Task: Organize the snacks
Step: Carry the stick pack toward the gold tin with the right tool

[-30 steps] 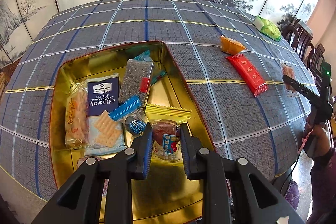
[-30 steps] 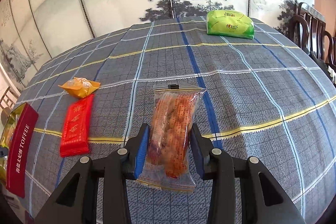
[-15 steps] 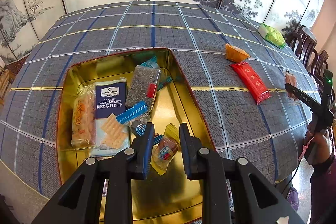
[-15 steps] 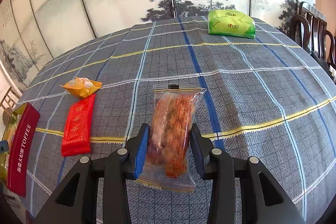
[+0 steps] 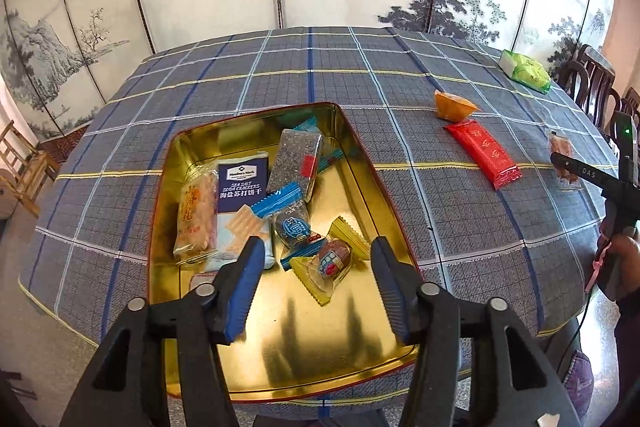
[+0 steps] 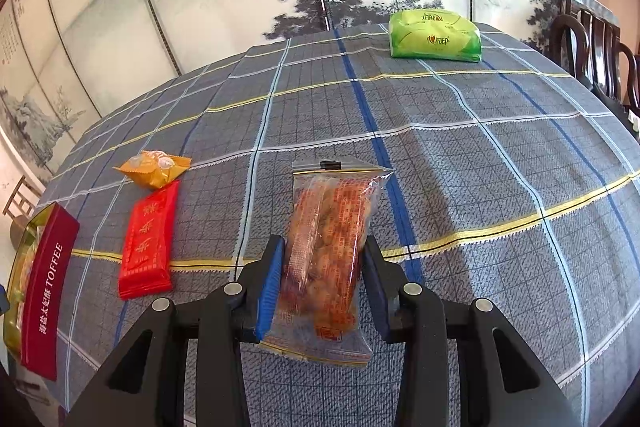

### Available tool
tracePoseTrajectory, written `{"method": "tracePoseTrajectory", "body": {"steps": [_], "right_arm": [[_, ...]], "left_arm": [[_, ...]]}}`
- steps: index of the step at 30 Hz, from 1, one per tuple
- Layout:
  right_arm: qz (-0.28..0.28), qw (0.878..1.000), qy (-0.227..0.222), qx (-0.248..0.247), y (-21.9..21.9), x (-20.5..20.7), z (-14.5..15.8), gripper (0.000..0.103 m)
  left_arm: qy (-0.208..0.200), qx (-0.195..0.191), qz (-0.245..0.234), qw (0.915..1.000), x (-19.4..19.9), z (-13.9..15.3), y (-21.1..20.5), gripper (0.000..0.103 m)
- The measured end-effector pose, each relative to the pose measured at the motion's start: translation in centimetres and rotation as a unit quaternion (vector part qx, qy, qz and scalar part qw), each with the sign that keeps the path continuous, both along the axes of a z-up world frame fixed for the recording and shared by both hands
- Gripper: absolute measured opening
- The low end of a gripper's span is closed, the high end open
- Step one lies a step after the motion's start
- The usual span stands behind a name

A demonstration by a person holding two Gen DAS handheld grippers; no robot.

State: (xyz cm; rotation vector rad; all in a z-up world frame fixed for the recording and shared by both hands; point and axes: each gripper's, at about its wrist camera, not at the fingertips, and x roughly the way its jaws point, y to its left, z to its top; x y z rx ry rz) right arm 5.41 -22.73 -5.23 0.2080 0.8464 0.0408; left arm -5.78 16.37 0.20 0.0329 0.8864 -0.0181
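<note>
The left claw [image 5: 316, 287] has just been opening and hangs released above the gold tin [image 5: 360, 355]; the yellow-wrapped candy [image 5: 330, 265] lies loose on the tin floor between its spread jaws, untouched, just beside the sea salt soda crackers [image 5: 242, 183]. The right claw [image 6: 323, 281] is clenched on a clear packet of fried snacks [image 6: 328, 247] (its far end rests on the plaid bench [image 6: 480, 163]). A red packet [image 6: 148, 243] lies near.

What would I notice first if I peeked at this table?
Probably the shiny gold metal tin full of wrapped snacks, sitting on the blue-grey checked tablecloth below the open left gripper. Next, the clear bag of orange-brown snacks pinched between the right gripper fingers.
</note>
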Motion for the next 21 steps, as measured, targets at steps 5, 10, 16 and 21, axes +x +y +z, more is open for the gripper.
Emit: {"method": "tracePoseTrajectory", "body": {"steps": [5, 10, 16, 21], "right_arm": [[0.000, 1.000, 0.001, -0.008, 0.2, -0.1, 0.1, 0.040], [0.002, 1.000, 0.003, -0.012, 0.3, 0.0, 0.0, 0.040], [0.003, 1.000, 0.005, -0.024, 0.7, -0.6, 0.1, 0.040], [0.007, 1.000, -0.002, -0.013, 1.1, -2.1, 0.7, 0.040]], "left_arm": [[-0.024, 0.023, 0.016, 0.9993, -1.3, 0.5, 0.2, 0.070], [-0.038, 0.039, 0.029, 0.9981, -2.1, 0.8, 0.5, 0.079], [-0.049, 0.053, 0.040, 0.9965, -3.0, 1.0, 0.9, 0.082], [-0.053, 0.058, 0.047, 0.9958, -3.3, 1.0, 1.2, 0.083]]}}
